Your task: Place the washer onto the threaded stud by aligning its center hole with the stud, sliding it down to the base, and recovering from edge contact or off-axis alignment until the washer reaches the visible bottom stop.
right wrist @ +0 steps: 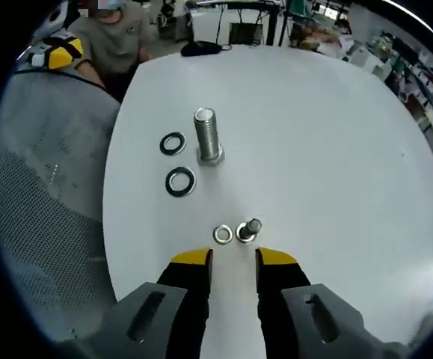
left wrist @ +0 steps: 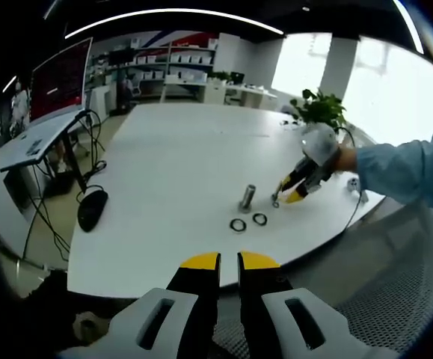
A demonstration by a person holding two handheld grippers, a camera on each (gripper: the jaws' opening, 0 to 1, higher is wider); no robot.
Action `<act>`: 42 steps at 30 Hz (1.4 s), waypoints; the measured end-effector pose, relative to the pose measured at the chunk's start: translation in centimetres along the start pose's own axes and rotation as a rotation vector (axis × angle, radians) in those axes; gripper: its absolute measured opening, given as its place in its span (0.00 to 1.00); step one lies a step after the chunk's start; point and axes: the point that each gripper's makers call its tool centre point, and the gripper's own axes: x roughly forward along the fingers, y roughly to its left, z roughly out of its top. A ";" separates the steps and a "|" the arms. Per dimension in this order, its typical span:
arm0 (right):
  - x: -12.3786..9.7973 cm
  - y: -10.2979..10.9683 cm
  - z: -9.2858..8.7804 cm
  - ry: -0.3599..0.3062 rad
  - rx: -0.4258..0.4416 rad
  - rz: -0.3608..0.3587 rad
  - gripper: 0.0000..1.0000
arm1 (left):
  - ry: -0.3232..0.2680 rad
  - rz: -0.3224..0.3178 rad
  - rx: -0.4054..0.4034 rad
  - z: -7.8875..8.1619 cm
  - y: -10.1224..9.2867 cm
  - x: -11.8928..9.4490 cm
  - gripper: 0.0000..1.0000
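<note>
A large threaded stud [right wrist: 209, 134] stands upright on the white table [right wrist: 313, 149], with two dark washers [right wrist: 173, 143] [right wrist: 180, 181] lying flat to its left. Closer to me, a small silver washer [right wrist: 223, 234] lies beside a small stud [right wrist: 247, 230]. My right gripper [right wrist: 235, 258] is open just short of these two, with nothing between its fingers. In the left gripper view the large stud [left wrist: 247, 197] and both dark washers [left wrist: 238, 224] [left wrist: 259, 219] sit mid-table, and the right gripper [left wrist: 291, 196] reaches in from the right. My left gripper [left wrist: 229, 262] hovers off the table's near edge, jaws together and holding nothing.
A black mouse [left wrist: 93, 208] with its cable lies at the table's left edge. A potted plant [left wrist: 321, 108] stands at the far right. A side desk with a monitor [left wrist: 59, 78] is at the left. A mesh chair [right wrist: 44, 187] and a seated person [right wrist: 115, 37] border the table.
</note>
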 end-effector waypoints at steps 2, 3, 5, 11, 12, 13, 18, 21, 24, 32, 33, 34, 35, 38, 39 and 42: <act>0.1 0.6 0.0 -0.004 0.004 0.014 0.22 | 0.000 0.000 0.000 0.0 0.0 0.0 0.07; 0.2 0.8 0.0 -0.004 0.004 0.018 0.22 | 0.000 0.000 0.000 0.0 0.0 0.0 0.07; 0.5 1.1 0.0 -0.003 -0.002 0.025 0.20 | -0.001 0.001 -0.001 0.0 0.0 0.0 0.07; 1.0 1.2 0.3 0.004 -0.016 0.024 0.20 | -0.002 0.003 -0.003 0.0 0.0 0.0 0.07; 1.1 1.1 0.4 0.006 -0.018 0.021 0.20 | -0.002 0.002 -0.003 0.0 0.0 0.0 0.07; 1.2 1.1 0.4 0.007 -0.022 0.019 0.20 | -0.003 0.002 -0.003 0.0 0.0 0.0 0.07; 1.4 1.1 0.5 0.015 -0.031 0.019 0.18 | -0.003 0.003 -0.003 0.0 0.0 0.0 0.07; 1.6 1.1 0.4 0.016 -0.033 0.019 0.18 | -0.003 0.002 -0.003 0.0 0.0 0.0 0.07; 1.8 1.0 0.3 0.018 -0.027 0.017 0.18 | -0.001 0.002 -0.003 0.0 0.0 0.0 0.07; 2.2 0.9 0.5 0.021 -0.041 0.013 0.18 | 0.002 0.002 -0.002 0.0 0.0 0.0 0.07; 2.2 0.9 0.6 0.018 -0.042 0.016 0.18 | 0.003 0.002 -0.002 0.0 0.0 0.0 0.07; 2.2 1.0 0.7 0.017 -0.039 0.018 0.18 | 0.004 0.001 -0.002 -0.1 0.0 0.0 0.07; 2.3 0.9 0.8 0.019 -0.034 0.020 0.18 | 0.005 0.002 -0.001 -0.1 0.0 0.0 0.07; 2.3 0.9 1.0 0.019 -0.029 0.019 0.18 | 0.006 0.001 -0.001 -0.1 0.0 0.0 0.07; 2.4 0.9 1.1 0.020 -0.033 0.019 0.18 | 0.006 0.000 0.000 -0.1 0.0 0.0 0.07; 2.4 0.7 1.1 0.020 -0.032 0.014 0.16 | 0.007 -0.001 0.000 -0.1 0.0 0.0 0.07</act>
